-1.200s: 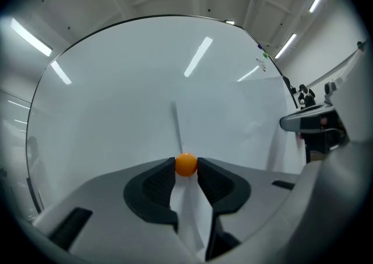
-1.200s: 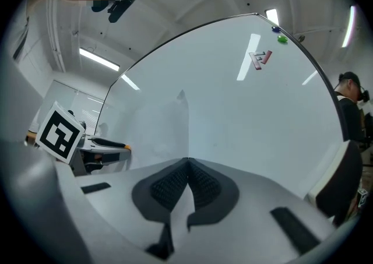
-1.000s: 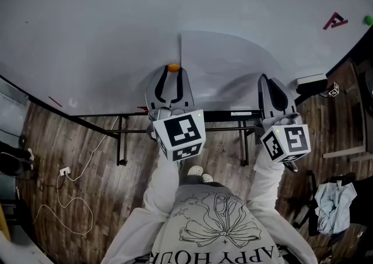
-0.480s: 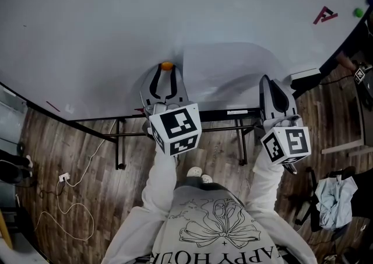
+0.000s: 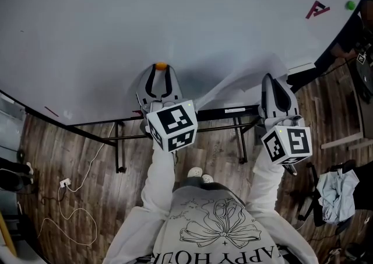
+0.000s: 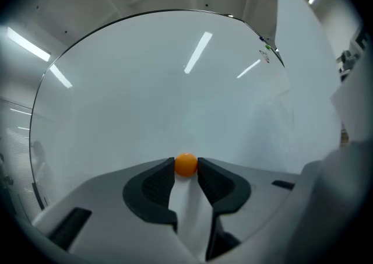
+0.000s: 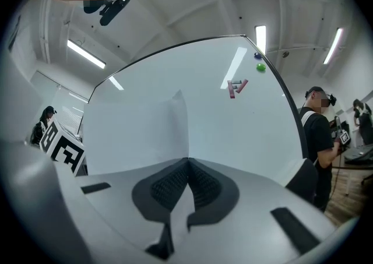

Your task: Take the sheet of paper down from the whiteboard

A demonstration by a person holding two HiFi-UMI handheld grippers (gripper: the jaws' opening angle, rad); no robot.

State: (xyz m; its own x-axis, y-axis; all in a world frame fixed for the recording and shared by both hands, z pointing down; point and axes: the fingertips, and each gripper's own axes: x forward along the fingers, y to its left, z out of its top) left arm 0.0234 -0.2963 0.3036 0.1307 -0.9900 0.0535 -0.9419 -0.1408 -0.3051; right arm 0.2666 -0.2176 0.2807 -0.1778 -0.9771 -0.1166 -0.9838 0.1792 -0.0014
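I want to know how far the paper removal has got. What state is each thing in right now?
Left gripper: jaws shut on the small orange ball magnet.
Right gripper: jaws shut on an edge of the white sheet of paper.
Small orange ball magnet: pinched at the jaw tips.
White sheet of paper: bowed away from the whiteboard.

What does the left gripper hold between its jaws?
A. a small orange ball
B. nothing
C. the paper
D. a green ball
A: the jaw tips of the left gripper press on the orange ball from both sides, while the paper is pinched in the right gripper.
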